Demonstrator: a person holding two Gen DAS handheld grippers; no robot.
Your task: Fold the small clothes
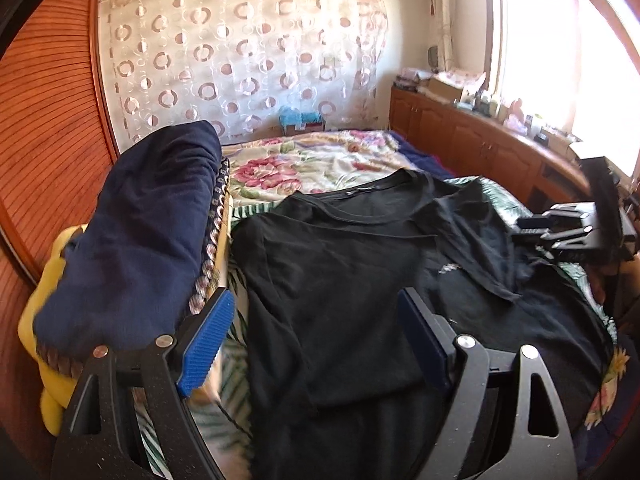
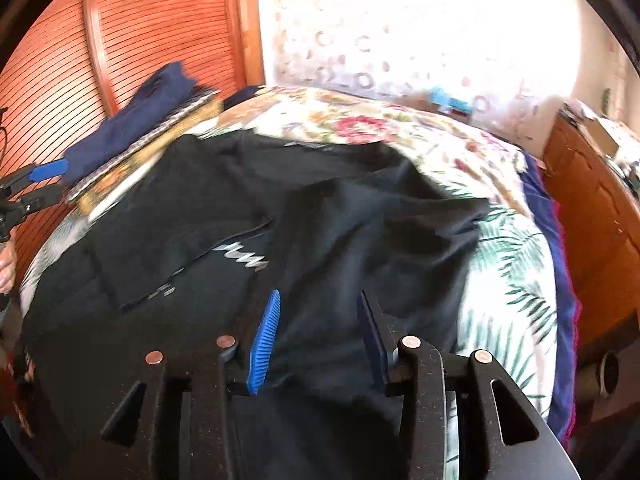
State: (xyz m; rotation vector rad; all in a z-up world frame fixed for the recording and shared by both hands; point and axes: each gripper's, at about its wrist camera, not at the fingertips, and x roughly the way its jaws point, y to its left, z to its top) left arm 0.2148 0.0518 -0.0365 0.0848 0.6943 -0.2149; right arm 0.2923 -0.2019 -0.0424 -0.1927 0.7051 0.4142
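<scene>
A pile of navy clothes is sitting left of the left gripper. The black shirt is lying under both wide-open, empty grippers, right gripper included.

Black t-shirt spread on bed w/ floral cover, one side folded in. Left tongs wide apart above shirt, nothing gripped. Navy garment on stack at left; right tongs at far right, state unclear.
</scene>
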